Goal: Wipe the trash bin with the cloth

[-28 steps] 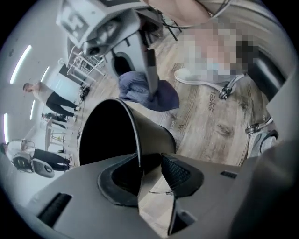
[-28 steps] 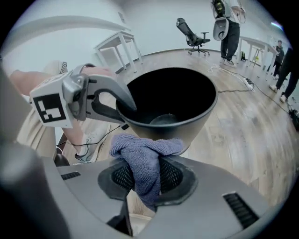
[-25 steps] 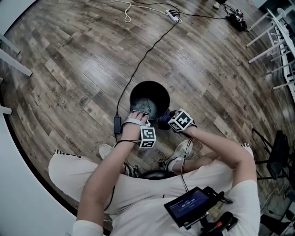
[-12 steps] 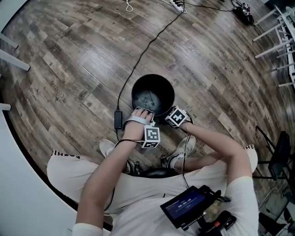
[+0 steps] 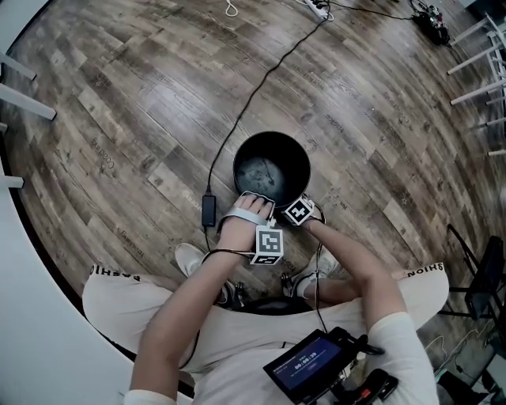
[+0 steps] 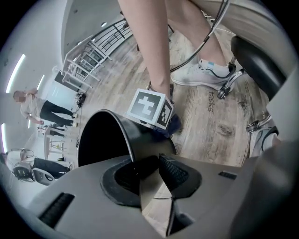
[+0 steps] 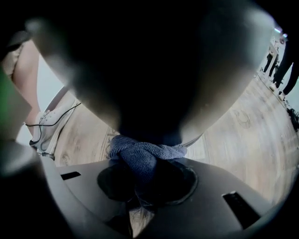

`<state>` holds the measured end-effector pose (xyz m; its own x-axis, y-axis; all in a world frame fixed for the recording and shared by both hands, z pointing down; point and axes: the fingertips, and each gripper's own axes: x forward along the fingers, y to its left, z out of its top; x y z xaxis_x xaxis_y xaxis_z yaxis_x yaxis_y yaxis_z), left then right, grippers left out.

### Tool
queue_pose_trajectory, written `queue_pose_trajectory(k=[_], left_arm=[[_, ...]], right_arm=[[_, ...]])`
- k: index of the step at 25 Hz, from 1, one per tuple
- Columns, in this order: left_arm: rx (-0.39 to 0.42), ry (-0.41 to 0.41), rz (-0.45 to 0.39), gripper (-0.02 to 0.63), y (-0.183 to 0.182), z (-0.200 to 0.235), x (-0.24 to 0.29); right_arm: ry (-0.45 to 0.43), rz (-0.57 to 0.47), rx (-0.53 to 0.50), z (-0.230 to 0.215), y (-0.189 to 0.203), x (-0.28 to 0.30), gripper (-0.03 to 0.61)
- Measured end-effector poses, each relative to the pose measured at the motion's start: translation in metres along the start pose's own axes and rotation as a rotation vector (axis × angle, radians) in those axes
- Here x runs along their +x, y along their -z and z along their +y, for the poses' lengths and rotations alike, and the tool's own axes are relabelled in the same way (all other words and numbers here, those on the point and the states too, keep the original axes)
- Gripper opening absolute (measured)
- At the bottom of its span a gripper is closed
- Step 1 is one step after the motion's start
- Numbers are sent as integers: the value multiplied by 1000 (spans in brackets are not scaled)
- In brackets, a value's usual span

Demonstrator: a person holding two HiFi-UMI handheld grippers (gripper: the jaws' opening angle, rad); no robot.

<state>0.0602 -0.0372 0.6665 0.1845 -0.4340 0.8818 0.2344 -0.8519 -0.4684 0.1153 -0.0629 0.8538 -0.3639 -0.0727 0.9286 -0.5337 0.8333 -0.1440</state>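
Note:
A black round trash bin (image 5: 241, 154) stands on the wooden floor in front of the person's feet. My left gripper (image 5: 257, 196) is at its near rim. In the left gripper view the jaws of my left gripper (image 6: 150, 169) have just been closing and are shut on the bin wall (image 6: 128, 135), one inside, one outside. My right gripper (image 5: 289, 207) is low beside the bin's near right side. Its jaws (image 7: 140, 184) are shut on a bunched blue cloth (image 7: 142, 153) that presses against the bin's dark outer wall (image 7: 149, 70). A bit of the cloth (image 6: 175, 125) shows under the right marker cube (image 6: 150, 108).
A black cable with an adapter (image 5: 208, 210) runs along the floor left of the bin to a power strip (image 5: 316, 6). White shoes (image 5: 190, 257) and a stool base are just behind the bin. White furniture legs (image 5: 482, 39) stand far right. People (image 6: 42, 109) stand far off.
My right gripper with the cloth has sunk down along the bin's near outer side. My left gripper has stayed at the rim. The head view has shifted a little.

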Motion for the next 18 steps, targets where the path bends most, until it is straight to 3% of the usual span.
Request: queue_pose_trajectory(k=[3, 6, 15, 18], left_arm=[[-4, 7, 7, 127, 4, 1, 1], [-12, 16, 11, 127, 3, -1, 2], [-79, 27, 2, 155, 11, -5, -5], [13, -11, 60, 156, 22, -6, -1]], right_arm=[[4, -17, 13, 1, 1, 2, 100], [-49, 110, 46, 19, 20, -9, 100], [-137, 64, -120, 63, 3, -109, 100], [-155, 15, -76, 72, -5, -151, 100]])
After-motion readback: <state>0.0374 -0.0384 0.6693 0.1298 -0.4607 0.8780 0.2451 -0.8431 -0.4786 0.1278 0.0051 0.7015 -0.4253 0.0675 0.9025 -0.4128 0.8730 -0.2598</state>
